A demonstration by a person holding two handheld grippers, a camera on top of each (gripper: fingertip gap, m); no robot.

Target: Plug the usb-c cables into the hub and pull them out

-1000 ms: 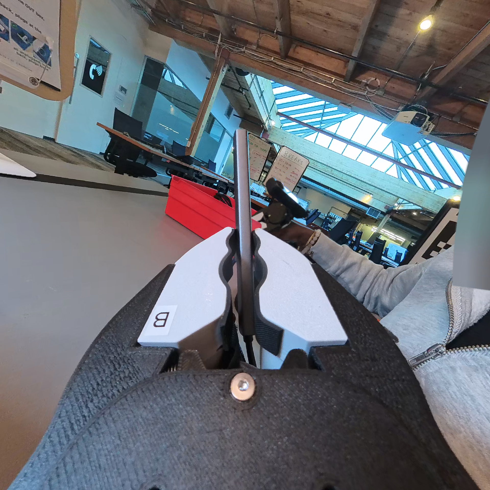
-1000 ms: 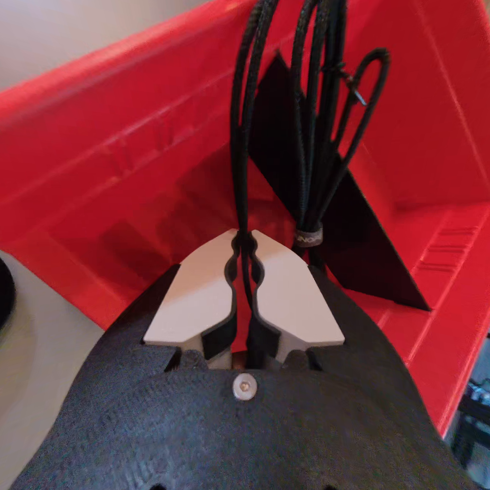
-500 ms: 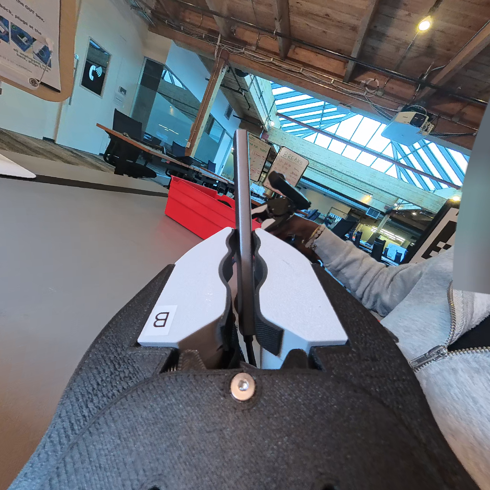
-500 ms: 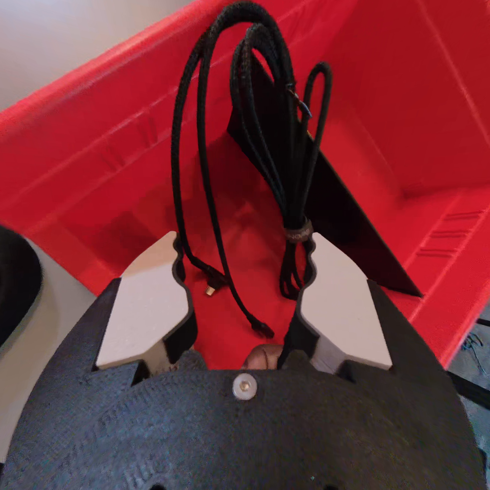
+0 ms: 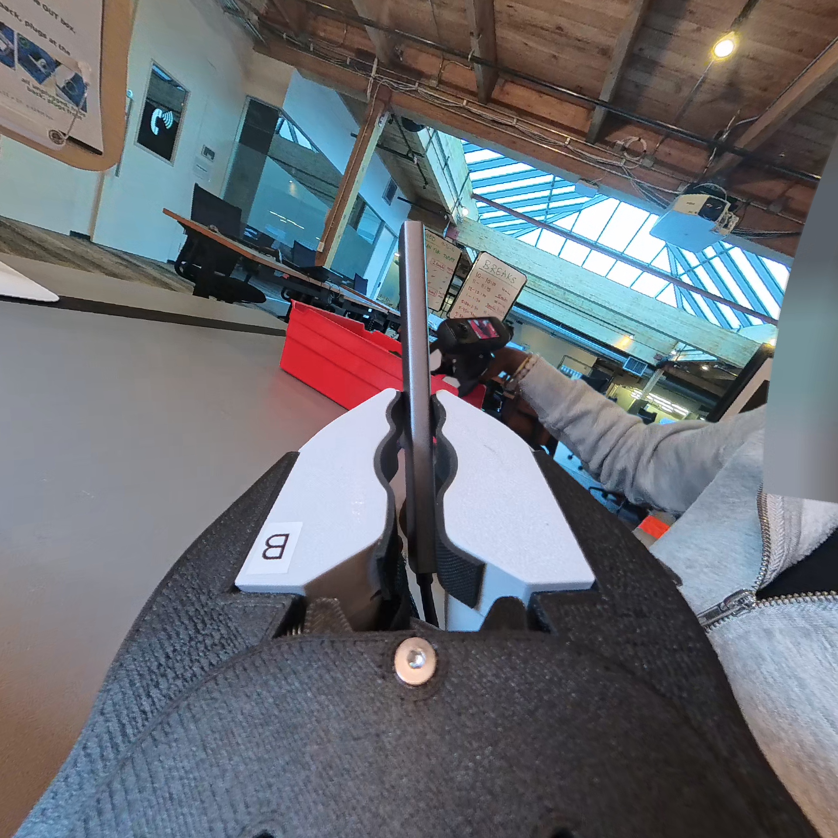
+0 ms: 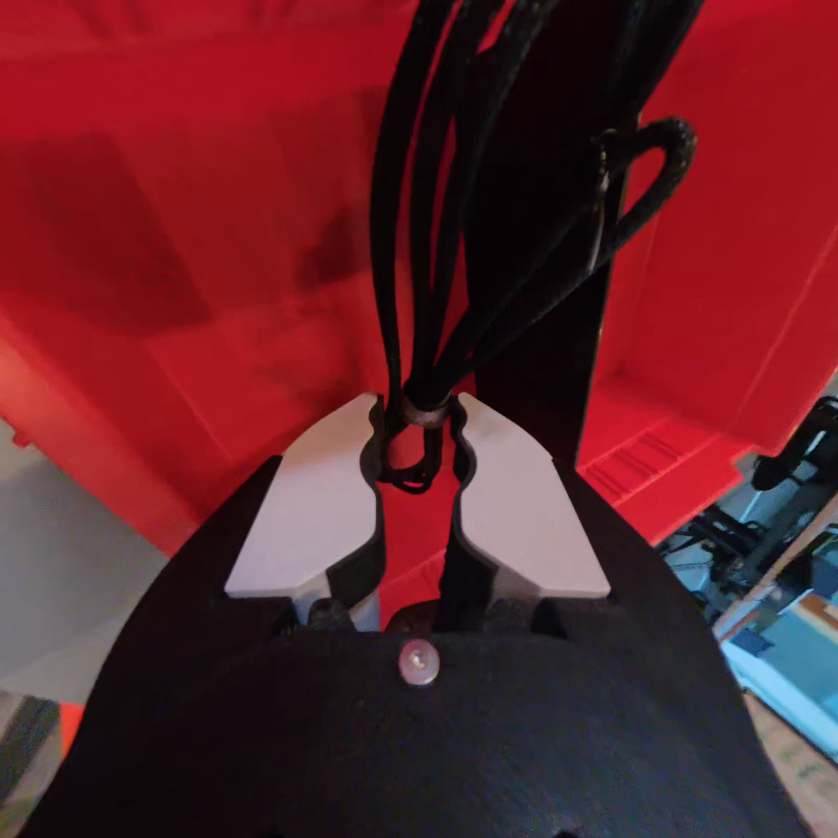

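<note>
My left hand-held gripper (image 5: 415, 403) clamps the hub (image 5: 415, 362); the right hand-held gripper (image 6: 417, 399) pinches the cable bundle (image 6: 424, 410) at twelve o'clock, so I'd lift slowly.

Daylight pours through the skylight (image 5: 612, 226) ahead of my left fingers, sharp but bowed at the edges; one ceiling lamp (image 5: 724, 46) glares. My right view is motion-smeared, dim, the red bin (image 6: 181, 226) shadowed and cable bundle (image 6: 421, 272) soft.

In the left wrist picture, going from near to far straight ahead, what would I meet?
left gripper clamping the thin dark hub → grey table → red bin → right gripper, held over that bin.
</note>
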